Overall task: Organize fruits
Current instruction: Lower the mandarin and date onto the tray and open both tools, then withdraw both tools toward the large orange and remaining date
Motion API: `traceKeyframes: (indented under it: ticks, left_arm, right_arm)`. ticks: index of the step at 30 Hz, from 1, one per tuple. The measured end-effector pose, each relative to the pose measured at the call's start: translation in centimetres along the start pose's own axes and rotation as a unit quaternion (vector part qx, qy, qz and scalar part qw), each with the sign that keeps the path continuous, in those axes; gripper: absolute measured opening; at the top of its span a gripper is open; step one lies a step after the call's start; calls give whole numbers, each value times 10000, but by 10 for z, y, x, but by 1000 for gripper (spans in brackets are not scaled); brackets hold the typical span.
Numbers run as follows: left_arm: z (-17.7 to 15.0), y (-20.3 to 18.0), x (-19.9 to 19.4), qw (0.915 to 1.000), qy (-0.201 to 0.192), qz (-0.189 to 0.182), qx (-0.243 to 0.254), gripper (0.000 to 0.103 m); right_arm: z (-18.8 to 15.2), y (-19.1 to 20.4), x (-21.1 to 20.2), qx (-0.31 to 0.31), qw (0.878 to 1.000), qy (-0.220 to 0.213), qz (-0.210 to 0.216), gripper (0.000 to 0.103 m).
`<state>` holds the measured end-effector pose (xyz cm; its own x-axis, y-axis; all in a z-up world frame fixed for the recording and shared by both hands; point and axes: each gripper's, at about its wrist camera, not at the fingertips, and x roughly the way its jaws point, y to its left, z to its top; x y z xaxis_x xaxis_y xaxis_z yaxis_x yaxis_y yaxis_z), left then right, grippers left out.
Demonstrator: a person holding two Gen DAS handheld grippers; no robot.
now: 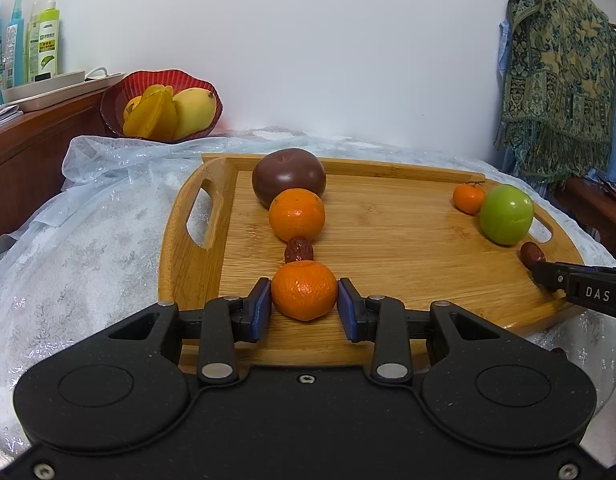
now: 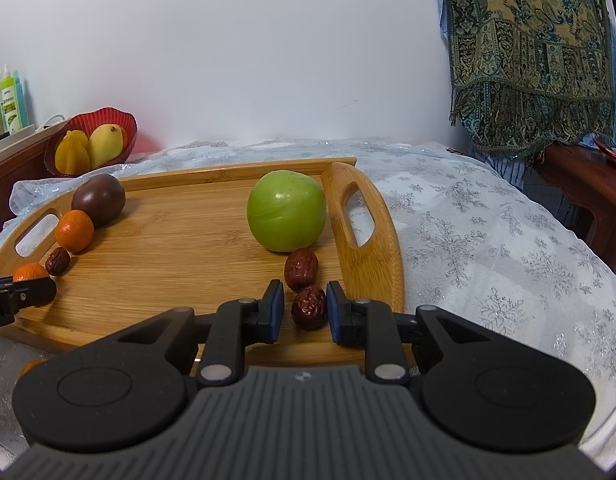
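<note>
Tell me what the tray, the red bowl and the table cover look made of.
Tray: bamboo or light wood, judging by its fine strip grain and smooth satin finish. Red bowl: likely translucent ribbed plastic or glass; its look leaves that open. Table cover: thin fabric or plastic sheeting with glittery silver snowflake print, wrinkled and semi-sheer.

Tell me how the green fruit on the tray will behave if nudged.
The green fruit looks round and smooth, so it probably rolls easily. Its glossy skin may slip between pads. The red date touching its near side might get pushed along.
</note>
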<state>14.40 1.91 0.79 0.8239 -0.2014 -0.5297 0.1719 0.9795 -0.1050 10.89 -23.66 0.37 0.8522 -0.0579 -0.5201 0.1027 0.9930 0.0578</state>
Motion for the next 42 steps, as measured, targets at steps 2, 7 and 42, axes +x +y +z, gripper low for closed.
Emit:
traceKeyframes:
  ticks: [2,7,42]
  left_arm:
    - [0,0,0,10000,0,1,6,33]
    - [0,-1,-1,10000,-31,13,19,33]
    - [-18,-9,-48,9986,-375,-185,322,85]
  right_arm:
    - [0,0,0,6,10000,-3,-3,37]
    - [0,-2,-1,55,10000,-14,1,45]
    - [-23,14,-41,-282,9975,-643,-14,89]
